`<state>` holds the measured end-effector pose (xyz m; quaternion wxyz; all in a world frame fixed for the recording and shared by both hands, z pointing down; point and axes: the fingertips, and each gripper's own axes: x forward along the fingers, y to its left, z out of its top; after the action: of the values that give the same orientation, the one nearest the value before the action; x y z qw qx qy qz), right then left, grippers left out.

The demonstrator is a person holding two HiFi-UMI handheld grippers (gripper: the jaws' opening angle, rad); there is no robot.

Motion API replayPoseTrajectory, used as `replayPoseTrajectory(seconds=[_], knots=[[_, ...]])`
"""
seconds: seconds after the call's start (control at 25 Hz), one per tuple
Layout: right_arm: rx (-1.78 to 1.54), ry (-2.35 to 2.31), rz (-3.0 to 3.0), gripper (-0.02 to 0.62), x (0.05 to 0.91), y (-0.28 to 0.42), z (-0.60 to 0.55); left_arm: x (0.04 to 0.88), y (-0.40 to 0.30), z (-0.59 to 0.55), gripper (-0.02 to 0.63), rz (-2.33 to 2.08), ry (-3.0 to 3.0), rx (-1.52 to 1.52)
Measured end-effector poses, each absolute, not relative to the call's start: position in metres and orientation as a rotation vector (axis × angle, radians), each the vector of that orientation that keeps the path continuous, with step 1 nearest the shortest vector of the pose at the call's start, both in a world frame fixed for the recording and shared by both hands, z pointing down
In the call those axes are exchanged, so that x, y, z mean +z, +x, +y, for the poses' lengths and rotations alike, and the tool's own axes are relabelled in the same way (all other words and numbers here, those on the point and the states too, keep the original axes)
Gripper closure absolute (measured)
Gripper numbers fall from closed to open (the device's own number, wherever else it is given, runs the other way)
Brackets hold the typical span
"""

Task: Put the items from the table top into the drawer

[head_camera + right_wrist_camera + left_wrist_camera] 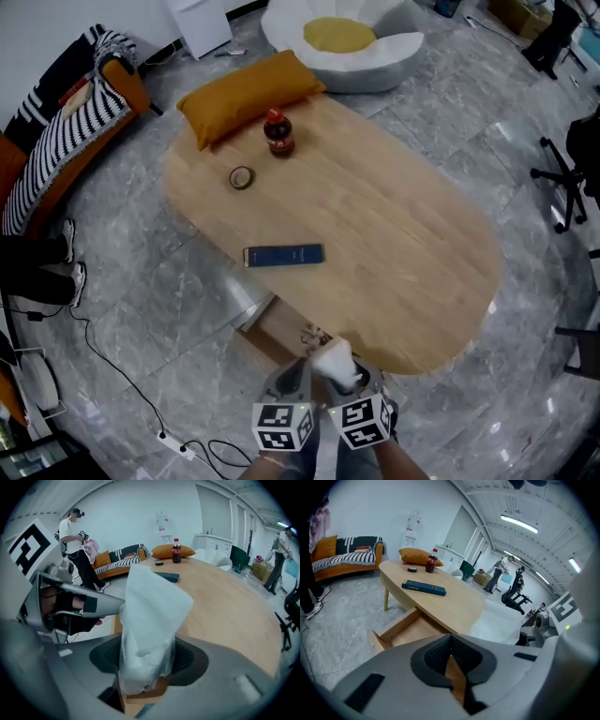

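No words or numbers can be read. The bottle [278, 132] on the far tabletop has a red label, its print too small to make out; the marker cubes [284, 424] near show only black-and-white square patterns, no letters

Right gripper [147, 663], jaws closed on an upright plastic-wrapped tissue pack [151, 616], with the wooden table [229, 611] behind. Toward the table's far end lie a dark blue flat box [167, 576], a tape roll [159, 563] and a cola bottle [176, 551] before an orange cushion [161, 551]. The left gripper [93, 603] sits just beside the pack at left; beyond it a person [75, 541] stands near a sofa [119, 560].
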<state>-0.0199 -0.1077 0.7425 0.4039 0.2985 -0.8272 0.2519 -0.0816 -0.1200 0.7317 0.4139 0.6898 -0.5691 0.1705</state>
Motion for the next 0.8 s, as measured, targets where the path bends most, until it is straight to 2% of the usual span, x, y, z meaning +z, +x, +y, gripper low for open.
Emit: replayPoseTrajectory(seconds=[0.44, 0.8], knots=[[0.639, 0.722, -2.034, 0.354, 0.772, 0.005, -0.054, 0.75, -0.063, -0.076, 0.597, -1.452, 1.734, 0.44], [0.63, 0.694, -2.021, 0.351, 0.784, 0.013, -0.057, 0.762, -0.058, -0.055, 0.597, -1.5, 1.664, 0.416]])
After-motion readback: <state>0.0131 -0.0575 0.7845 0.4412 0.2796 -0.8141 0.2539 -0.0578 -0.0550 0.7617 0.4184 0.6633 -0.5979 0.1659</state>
